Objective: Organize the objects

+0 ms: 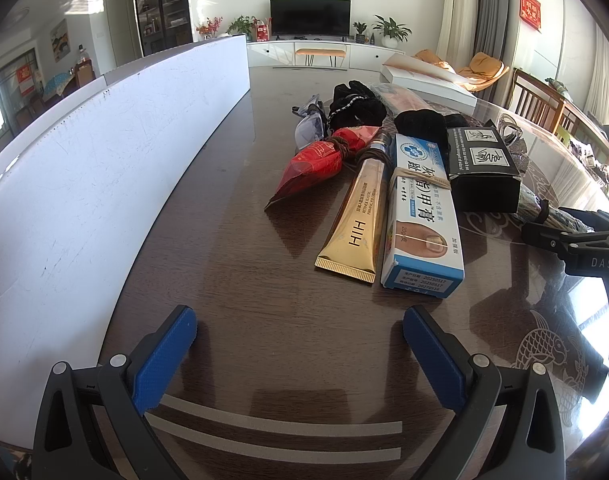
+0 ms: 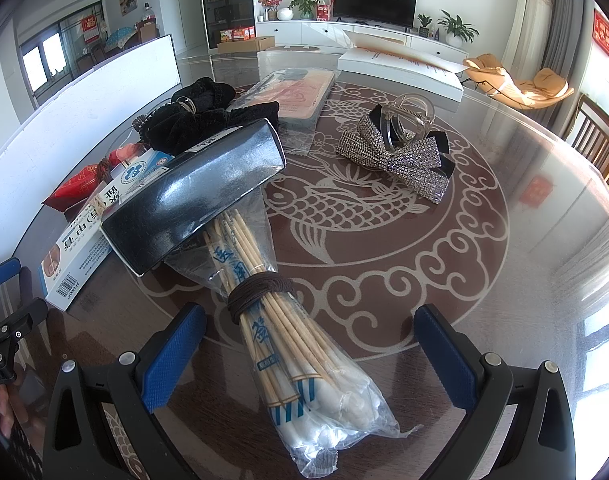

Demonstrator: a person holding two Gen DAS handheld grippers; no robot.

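Observation:
In the right wrist view a clear bag of wooden cotton swabs (image 2: pixel 264 320), tied with a brown band, lies between the fingers of my open right gripper (image 2: pixel 310 344); the pads stand apart from it on both sides. A glossy black box (image 2: pixel 196 196) rests on the bag's far end. My left gripper (image 1: pixel 300 344) is open over bare table, short of a gold tube (image 1: pixel 356 220) and a blue-white ointment box (image 1: pixel 420 216). A red packet (image 1: pixel 316 164) and black velvet scrunchies (image 1: pixel 356 104) lie behind them.
A rhinestone bow clip (image 2: pixel 400 148) with a clear claw clip (image 2: pixel 410 120) lies right of centre on the glass-topped table (image 2: pixel 484 280). A pink packaged case (image 2: pixel 292 96) and a white flat box (image 2: pixel 400 68) lie farther back. A white board (image 1: pixel 104 160) stands along the left.

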